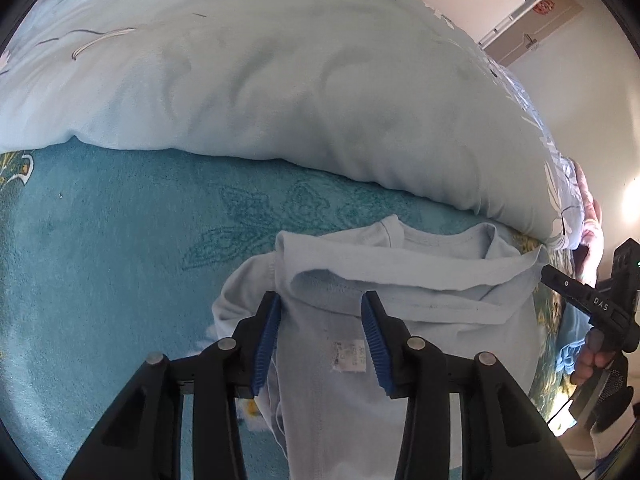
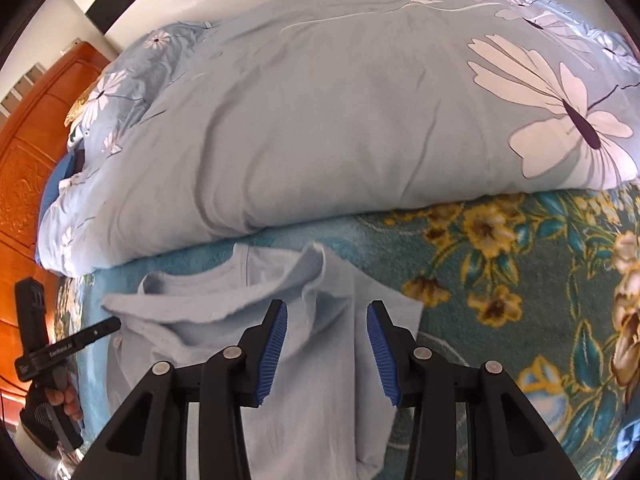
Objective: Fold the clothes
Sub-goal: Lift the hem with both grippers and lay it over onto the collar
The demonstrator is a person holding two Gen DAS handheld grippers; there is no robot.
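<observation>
Pale blue cotton, a T-shirt (image 1: pixel 400 320), spread on a teal floral blanket (image 1: pixel 100 280) at the near side of a bed, collar toward a bulky light-blue duvet (image 1: pixel 280 80). Inside out, judging by the care label (image 1: pixel 349 354) showing on the body. Partly gathered: one flap of cloth doubled across the chest below the neckline, a sleeve bunched at one side, the lower body trailing toward the cameras. A state fitting either a fold in progress or a garment only roughly laid out.

Left gripper (image 1: pixel 322 334) above the shirt body, blue pads well apart, nothing between them. Right gripper (image 2: pixel 328 344) likewise spread and empty, over the opposite side of the shirt near the shoulder. Both apparently placed one to each flank, probably for taking matching edges together; contact with the cloth not certain from either view.

Duvet edge just beyond the collar, so little free room that way. Open blanket to either side of the garment, wider on the flowered stretch in the right wrist view. Carved wooden headboard (image 2: pixel 24 180) well off to one end.
</observation>
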